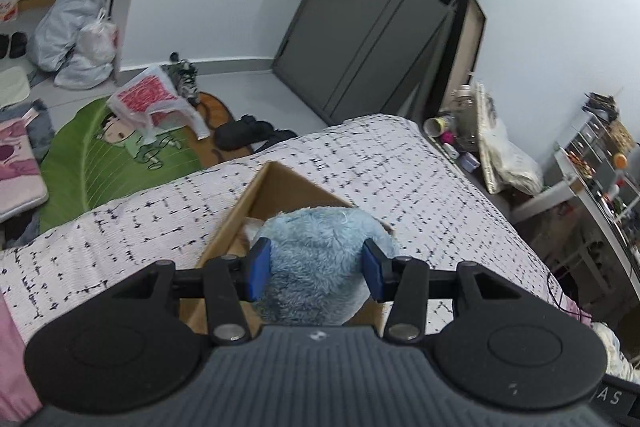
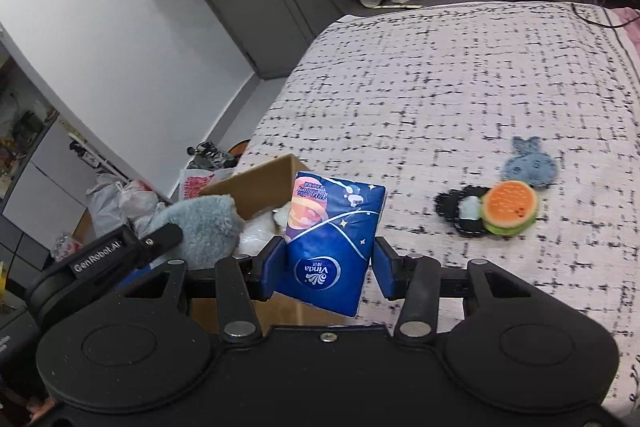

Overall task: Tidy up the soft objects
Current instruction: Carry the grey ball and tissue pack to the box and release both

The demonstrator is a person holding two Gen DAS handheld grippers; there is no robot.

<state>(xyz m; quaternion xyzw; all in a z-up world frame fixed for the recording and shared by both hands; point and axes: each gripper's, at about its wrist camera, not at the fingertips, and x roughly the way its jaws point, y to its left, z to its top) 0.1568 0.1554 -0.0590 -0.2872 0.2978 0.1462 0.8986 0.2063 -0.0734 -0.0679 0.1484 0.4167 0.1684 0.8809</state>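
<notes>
My left gripper [image 1: 316, 269] is shut on a fluffy light-blue plush toy [image 1: 320, 259] and holds it over an open cardboard box [image 1: 276, 183] on the bed. The same plush [image 2: 200, 227] and box [image 2: 264, 179] show in the right wrist view, with something white inside the box [image 2: 258, 231]. My right gripper [image 2: 328, 267] is shut on a blue Vinda tissue pack [image 2: 334, 239], held just right of the box. A burger plush [image 2: 508, 207], a small blue plush [image 2: 528, 165] and a black item [image 2: 460, 211] lie on the bed to the right.
The bed has a white cover with black dashes [image 1: 420, 163]. Beyond its far edge are a green leaf rug [image 1: 100, 163], plastic bags [image 1: 80, 39], dark shoes [image 1: 248, 133] and a grey door [image 1: 380, 27]. A cluttered bedside surface [image 1: 460, 135] stands at the right.
</notes>
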